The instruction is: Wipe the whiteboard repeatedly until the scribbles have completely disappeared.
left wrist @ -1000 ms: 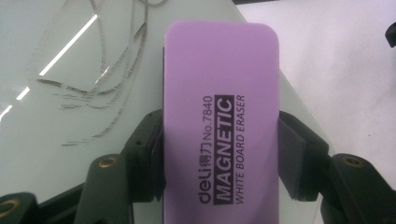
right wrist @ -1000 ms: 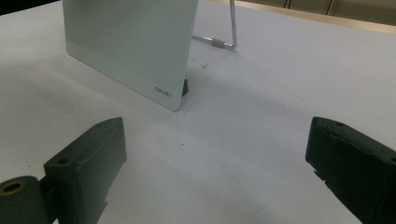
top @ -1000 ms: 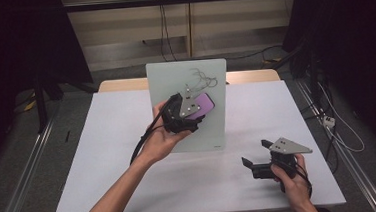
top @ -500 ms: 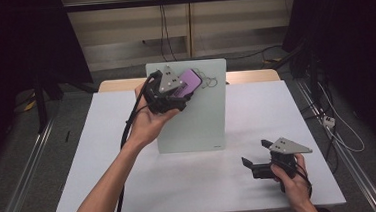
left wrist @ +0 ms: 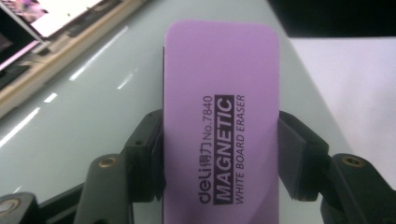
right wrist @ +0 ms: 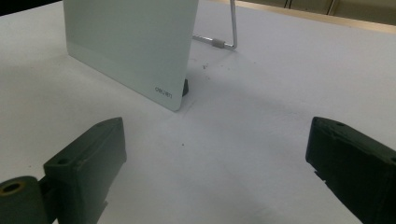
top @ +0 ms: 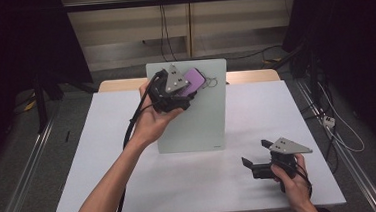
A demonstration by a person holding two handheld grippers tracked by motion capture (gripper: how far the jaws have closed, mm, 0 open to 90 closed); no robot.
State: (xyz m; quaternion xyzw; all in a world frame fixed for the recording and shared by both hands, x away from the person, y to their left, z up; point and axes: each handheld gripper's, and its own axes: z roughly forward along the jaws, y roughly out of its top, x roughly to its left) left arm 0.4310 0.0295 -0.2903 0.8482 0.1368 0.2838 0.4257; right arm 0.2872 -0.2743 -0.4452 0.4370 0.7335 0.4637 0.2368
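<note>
A: Where was the eraser (left wrist: pixel 219 121)?

B: Clamped in the left gripper (top: pixel 175 89), pressed flat against the glass board (top: pixel 197 120) near its top edge, left of centre. The board stood upright on the worktop (top: pixel 104 157) toward the far edge, leaning back on a wire stand (right wrist: pixel 231 28).

A: Axis?

B: The long axis ran straight out from the jaws, along the gripper's own line. The jaws sat on the two long sides, about mid-length, so roughly half the eraser stuck out ahead of them. In the high view that axis pointed up and to the right, toward some scribbled marker lines (top: pixel 213 80) at the board's top right corner. The marks lay just beyond the eraser's leading end.

A: Appearance?

B: A lilac rounded rectangle with "MAGNETIC WHITE BOARD ERASER" printed lengthways on the back. The felt side faced the glass, so I couldn't see it.

A: Other hand?

B: The right gripper (top: pixel 267 163) rested on the worktop near the front right corner, well apart from the board, jaws wide apart with nothing between them. The left hand was the one on the job; my read is the next stroke goes along that axis into the scribble.
</note>
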